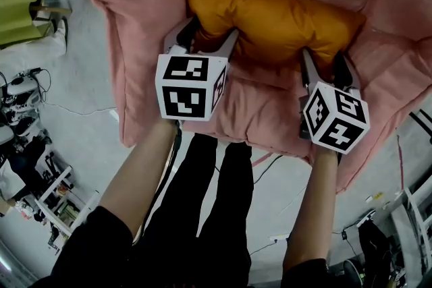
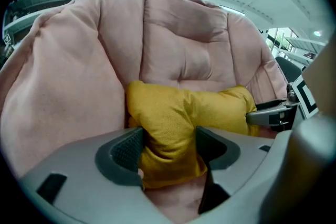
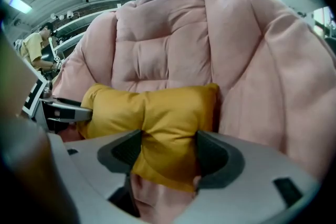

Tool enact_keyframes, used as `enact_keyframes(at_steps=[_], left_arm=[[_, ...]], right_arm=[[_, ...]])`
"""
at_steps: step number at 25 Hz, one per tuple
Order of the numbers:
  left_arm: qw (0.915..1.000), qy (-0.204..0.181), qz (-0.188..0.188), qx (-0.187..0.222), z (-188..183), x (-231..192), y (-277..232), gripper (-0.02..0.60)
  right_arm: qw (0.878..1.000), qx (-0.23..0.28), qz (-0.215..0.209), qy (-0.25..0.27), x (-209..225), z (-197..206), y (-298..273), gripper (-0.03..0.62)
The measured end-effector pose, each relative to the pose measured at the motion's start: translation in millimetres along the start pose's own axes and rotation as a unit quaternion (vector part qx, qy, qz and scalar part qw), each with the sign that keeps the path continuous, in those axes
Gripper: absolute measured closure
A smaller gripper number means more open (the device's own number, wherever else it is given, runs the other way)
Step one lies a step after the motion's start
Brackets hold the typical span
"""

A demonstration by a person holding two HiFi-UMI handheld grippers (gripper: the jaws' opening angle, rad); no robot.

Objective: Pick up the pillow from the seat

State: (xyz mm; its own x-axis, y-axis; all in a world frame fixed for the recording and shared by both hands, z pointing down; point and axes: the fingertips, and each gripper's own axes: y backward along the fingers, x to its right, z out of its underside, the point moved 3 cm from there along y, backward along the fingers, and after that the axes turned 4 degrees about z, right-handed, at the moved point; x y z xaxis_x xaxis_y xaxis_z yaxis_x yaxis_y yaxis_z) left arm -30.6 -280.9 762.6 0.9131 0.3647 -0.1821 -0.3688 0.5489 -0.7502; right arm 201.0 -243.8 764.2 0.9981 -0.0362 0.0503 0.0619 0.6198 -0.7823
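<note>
One yellow pillow (image 1: 270, 17) on pink seat (image 1: 148, 10), left gripper (image 2: 168, 147) clamped on one end, right gripper (image 3: 168, 147) on other

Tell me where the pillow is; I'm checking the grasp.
Head view, top centre: the pillow rests against the pink seat cushion, pinched near each end by the left tool and the right tool.

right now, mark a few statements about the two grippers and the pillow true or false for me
1. The left gripper is shut on the pillow. True.
2. The right gripper holds nothing. False: its fingers squeeze the pillow's other end.
3. The pillow is blue. False: it is yellow-orange.
4. The seat behind the pillow is pink and padded. True.
</note>
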Motion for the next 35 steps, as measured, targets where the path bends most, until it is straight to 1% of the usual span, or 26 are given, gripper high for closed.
enact_keyframes(at_steps=[3, 6, 9, 12, 16, 21, 28, 35], left_arm=[[1.0, -0.005, -0.005, 0.001, 1, 7, 1, 0.258], [0.9999, -0.013, -0.006, -0.002, 3, 13, 0, 0.279], [0.9997, -0.024, -0.006, -0.004, 5, 13, -2, 0.317], [0.9997, -0.023, 0.001, -0.009, 5, 12, -2, 0.362], [0.9997, -0.025, 0.005, -0.004, 4, 10, 4, 0.405], [0.9994, -0.032, 0.0, 0.012, 5, 11, 15, 0.426], [0.9988, -0.04, 0.0, 0.029, 0, 12, 28, 0.434], [0.9968, -0.06, -0.002, 0.051, -14, 21, 51, 0.434]], right_arm=[[1.0, -0.008, 0.002, 0.001, 4, 2, 2, 0.266], [1.0, -0.018, -0.001, 0.003, 6, 4, 4, 0.274], [1.0, -0.02, -0.003, 0.008, 2, 6, 2, 0.315], [1.0, -0.013, 0.001, 0.015, -3, 6, 1, 0.355], [1.0, -0.001, 0.005, 0.021, -9, 4, 6, 0.381], [1.0, 0.009, 0.01, 0.024, -13, 6, 15, 0.396], [0.999, 0.033, 0.021, 0.027, -16, 2, 30, 0.399], [0.998, 0.056, 0.027, 0.021, -15, -5, 56, 0.402]])
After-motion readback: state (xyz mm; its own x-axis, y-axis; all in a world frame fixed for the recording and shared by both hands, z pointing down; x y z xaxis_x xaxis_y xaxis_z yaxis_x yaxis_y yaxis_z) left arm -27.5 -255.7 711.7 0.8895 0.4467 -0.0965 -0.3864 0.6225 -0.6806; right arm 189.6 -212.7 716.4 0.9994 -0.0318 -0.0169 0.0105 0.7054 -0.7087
